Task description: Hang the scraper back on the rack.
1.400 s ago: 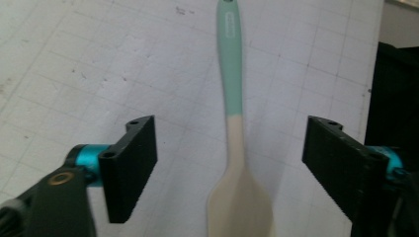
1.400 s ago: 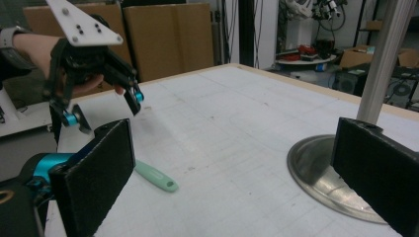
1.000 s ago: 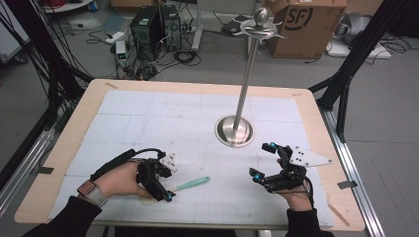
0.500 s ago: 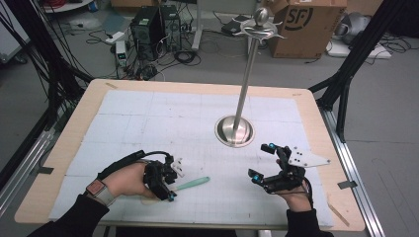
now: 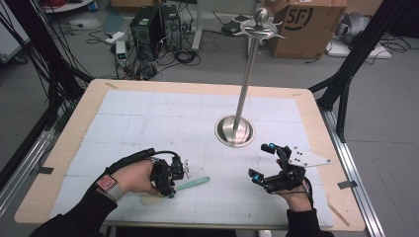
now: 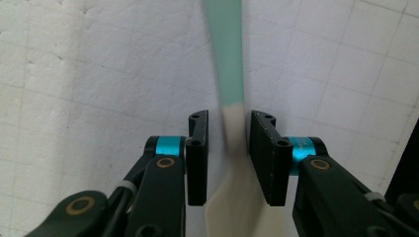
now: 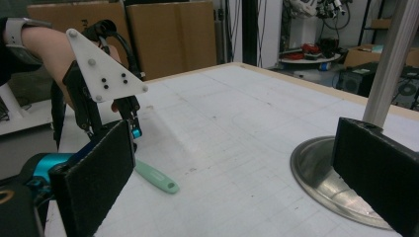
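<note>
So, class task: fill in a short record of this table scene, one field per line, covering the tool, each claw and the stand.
tool: spatula, green handle, cream blade, flat on the white mat
left claw: straddles the spatula's neck, jaws just closing, narrow gaps at the pads
right claw: open, nothing between its jaws, off the spatula
stand: metal pole on a round base, upright, right of centre

White gridded mat [image 5: 148,123] covers the wooden table [image 5: 89,106]; polished metal stand [image 5: 235,131], round base and upright pole, sits right of centre; cardboard box [image 5: 301,22] on the floor beyond the far edge; computer tower [image 5: 148,24] and loose cables [image 5: 192,49] lie behind.
</note>
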Available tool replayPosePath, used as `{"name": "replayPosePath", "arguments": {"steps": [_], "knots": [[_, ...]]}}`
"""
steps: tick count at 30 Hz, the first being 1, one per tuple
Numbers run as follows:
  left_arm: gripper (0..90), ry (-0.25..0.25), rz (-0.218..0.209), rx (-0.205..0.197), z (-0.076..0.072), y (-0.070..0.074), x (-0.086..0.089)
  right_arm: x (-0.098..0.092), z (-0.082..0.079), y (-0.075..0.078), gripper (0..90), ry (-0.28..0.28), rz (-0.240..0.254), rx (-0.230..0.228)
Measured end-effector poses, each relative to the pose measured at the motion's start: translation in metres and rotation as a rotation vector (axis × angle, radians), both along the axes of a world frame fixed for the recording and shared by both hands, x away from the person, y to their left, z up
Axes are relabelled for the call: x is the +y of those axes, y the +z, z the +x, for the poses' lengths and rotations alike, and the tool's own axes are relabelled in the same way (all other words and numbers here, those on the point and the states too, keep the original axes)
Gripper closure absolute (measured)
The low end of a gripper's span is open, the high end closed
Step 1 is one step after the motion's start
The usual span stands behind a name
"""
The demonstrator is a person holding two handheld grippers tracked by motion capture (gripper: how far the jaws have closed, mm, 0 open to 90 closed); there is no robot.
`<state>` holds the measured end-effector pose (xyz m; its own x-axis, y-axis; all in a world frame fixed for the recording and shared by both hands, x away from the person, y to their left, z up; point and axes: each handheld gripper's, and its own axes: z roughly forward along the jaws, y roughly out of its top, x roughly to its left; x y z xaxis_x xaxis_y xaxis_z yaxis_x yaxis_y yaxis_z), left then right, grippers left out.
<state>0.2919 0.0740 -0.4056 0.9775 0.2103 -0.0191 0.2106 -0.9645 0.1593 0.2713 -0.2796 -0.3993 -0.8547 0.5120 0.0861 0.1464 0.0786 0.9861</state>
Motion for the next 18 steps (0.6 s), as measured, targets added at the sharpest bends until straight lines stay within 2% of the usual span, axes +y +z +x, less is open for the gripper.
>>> {"name": "replayPosePath", "arguments": {"steps": [5, 10, 13, 17, 18], "knots": [[80.2, -0.012, -0.001, 0.008, -0.001, 0.000, -0.001, 0.001, -0.001, 0.000, 2.4, 0.003, -0.007, -0.005], [80.6, -0.017, -0.036, -0.011, -0.004, 0.001, 0.004, 0.001, -0.002, -0.002, 2.4, 0.001, -0.011, 0.003], [80.7, -0.004, -0.061, -0.023, -0.005, 0.001, 0.009, 0.001, -0.003, -0.002, 2.5, 0.000, -0.017, 0.003], [80.6, 0.007, -0.056, -0.042, -0.007, 0.001, 0.014, 0.001, -0.005, -0.003, 2.5, -0.003, -0.022, 0.008], [80.6, 0.006, -0.067, -0.061, -0.009, 0.004, 0.016, 0.002, -0.005, -0.003, 2.5, -0.001, -0.024, 0.009]]}}
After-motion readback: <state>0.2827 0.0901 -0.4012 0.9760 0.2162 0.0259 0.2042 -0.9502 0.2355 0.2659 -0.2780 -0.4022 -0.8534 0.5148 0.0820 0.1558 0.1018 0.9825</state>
